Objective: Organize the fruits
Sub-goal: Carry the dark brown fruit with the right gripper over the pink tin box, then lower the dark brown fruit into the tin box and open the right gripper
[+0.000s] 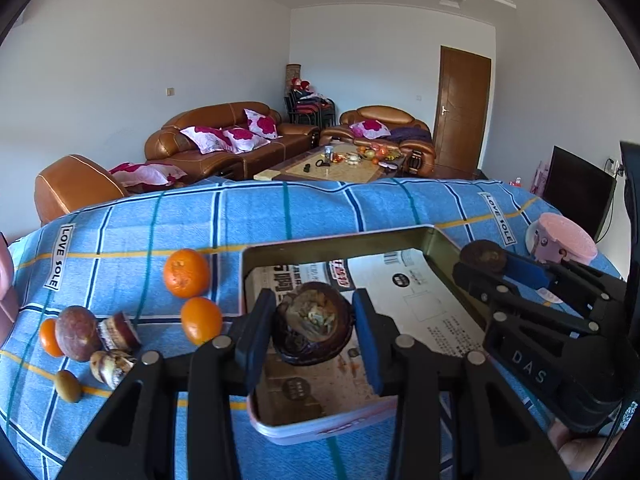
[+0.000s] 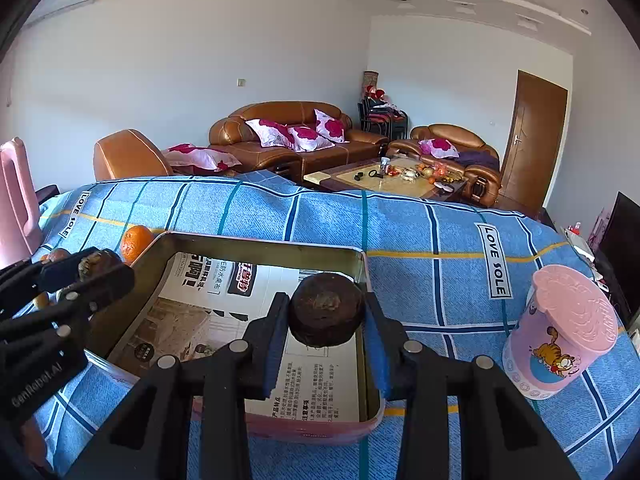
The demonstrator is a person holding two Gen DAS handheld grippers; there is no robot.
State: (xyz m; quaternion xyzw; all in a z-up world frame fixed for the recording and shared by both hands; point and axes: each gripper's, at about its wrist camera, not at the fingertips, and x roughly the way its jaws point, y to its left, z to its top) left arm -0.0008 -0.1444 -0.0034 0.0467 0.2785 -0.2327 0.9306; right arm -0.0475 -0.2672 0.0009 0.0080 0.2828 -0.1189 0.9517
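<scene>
A metal tin (image 1: 444, 246) (image 2: 256, 246) lined with printed paper lies on the blue checked cloth. My left gripper (image 1: 314, 326) is shut on a dark brown fruit half (image 1: 314, 322) with pale flesh showing, held over the tin's near left part. My right gripper (image 2: 326, 316) is shut on a dark brown round fruit (image 2: 326, 310) over the tin's right side; it also shows in the left wrist view, where the right gripper (image 1: 486, 260) reaches in from the right. Left of the tin lie two oranges (image 1: 186, 273) (image 1: 201, 320) and a cluster of brown fruits (image 1: 77, 332).
A pink cup with a cartoon cat (image 2: 560, 336) (image 1: 560, 238) stands right of the tin. A pink jug (image 2: 18, 196) stands at the far left edge. Beyond the table are brown sofas (image 1: 228, 140) and a coffee table (image 1: 340, 162).
</scene>
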